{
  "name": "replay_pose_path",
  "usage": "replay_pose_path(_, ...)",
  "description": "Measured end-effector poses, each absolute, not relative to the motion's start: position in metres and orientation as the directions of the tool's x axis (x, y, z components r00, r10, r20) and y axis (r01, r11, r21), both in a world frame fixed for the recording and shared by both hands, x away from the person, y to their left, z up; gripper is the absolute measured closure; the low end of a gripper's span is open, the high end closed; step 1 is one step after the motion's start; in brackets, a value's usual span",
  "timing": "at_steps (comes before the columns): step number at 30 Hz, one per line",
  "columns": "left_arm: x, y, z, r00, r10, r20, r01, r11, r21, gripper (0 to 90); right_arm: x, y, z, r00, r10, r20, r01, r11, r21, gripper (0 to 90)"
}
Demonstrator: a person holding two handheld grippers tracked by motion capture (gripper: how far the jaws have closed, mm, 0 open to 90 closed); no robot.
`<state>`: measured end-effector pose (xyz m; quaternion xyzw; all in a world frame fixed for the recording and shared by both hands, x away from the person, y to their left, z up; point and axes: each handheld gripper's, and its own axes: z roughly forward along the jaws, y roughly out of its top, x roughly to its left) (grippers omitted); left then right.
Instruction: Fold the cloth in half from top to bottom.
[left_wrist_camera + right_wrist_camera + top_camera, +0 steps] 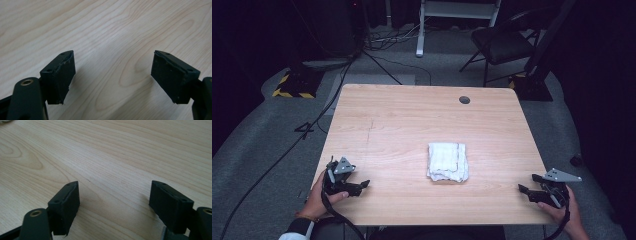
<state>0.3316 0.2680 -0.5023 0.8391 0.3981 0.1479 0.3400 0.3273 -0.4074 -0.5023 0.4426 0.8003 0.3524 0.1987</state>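
Observation:
A folded white cloth (447, 161) lies on the wooden table (412, 125), a little right of centre and toward the front. My left gripper (363, 185) rests low at the front left corner, held by a hand, jaws pointing right toward the cloth. In the left gripper view, my left gripper (112, 75) is open over bare wood. My right gripper (528, 186) sits at the front right edge, jaws pointing left. Seen in the right gripper view, my right gripper (115, 205) is open, nothing between the pads. A sliver of the white cloth (6, 121) peeks in at the top left corner.
A round cable hole (464, 100) is near the table's far edge. Beyond the table stand a black folding chair (502, 45), a white frame leg (419, 30) and a yellow-and-black striped base (292, 85). Cables run over the grey floor at left.

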Motion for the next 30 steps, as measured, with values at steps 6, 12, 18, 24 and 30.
replay_pose_path(6, 0.326, 0.2709, -0.5035, 0.616, 0.788, -0.012, 0.575, -0.439, 0.69, 18.8, 0.327, -0.4085, -0.5031, -0.53, 0.848, -0.004, 0.564, 0.356, 0.746, 24.5)
replay_pose_path(12, 0.327, 0.2708, -0.5039, 0.618, 0.786, -0.006, 0.568, -0.442, 0.694, 18.1, 0.3272, -0.4087, -0.5033, -0.516, 0.857, -0.006, 0.568, 0.347, 0.746, 24.5)
replay_pose_path(18, 0.3275, 0.2697, -0.5042, 0.616, 0.788, -0.014, 0.574, -0.436, 0.693, 17.1, 0.3273, -0.4088, -0.5033, -0.506, 0.862, -0.004, 0.571, 0.339, 0.747, 24.5)
replay_pose_path(24, 0.3279, 0.2699, -0.5039, 0.617, 0.787, -0.011, 0.574, -0.441, 0.69, 17.0, 0.3275, -0.4092, -0.5033, -0.498, 0.867, -0.007, 0.574, 0.335, 0.747, 24.5)
replay_pose_path(30, 0.3277, 0.2697, -0.504, 0.616, 0.788, -0.014, 0.576, -0.437, 0.691, 17.0, 0.3275, -0.4092, -0.5033, -0.498, 0.867, -0.007, 0.574, 0.336, 0.747, 24.5)
